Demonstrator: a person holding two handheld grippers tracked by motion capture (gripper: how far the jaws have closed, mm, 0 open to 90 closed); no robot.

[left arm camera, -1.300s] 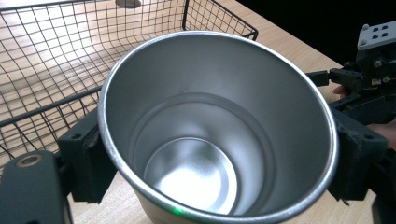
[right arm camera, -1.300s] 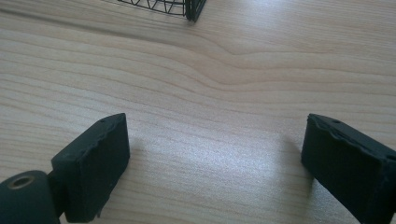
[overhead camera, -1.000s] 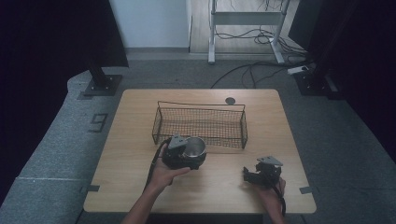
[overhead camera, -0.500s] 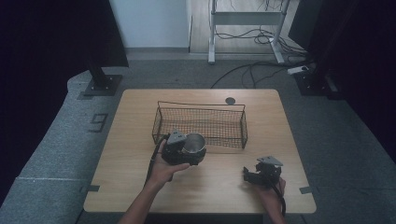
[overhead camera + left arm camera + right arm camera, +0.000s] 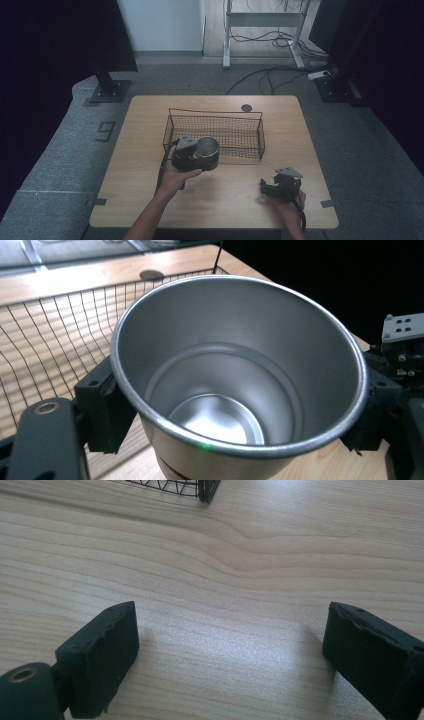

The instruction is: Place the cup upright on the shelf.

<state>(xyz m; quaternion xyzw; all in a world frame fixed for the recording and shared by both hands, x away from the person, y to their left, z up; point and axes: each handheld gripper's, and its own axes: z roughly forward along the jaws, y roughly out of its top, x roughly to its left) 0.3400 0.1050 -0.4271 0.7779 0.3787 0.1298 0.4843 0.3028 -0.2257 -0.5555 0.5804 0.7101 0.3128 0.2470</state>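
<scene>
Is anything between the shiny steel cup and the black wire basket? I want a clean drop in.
Only the basket's own near wall. The shiny steel cup, clamped in the left gripper, sits at that wall; the black wire basket looks empty inside.

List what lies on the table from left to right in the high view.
left gripper → metal cup held between its jaws → round dark spot at the table's far edge → right gripper. The wire basket spans the middle behind the cup, so it has no single place in the order.
</scene>
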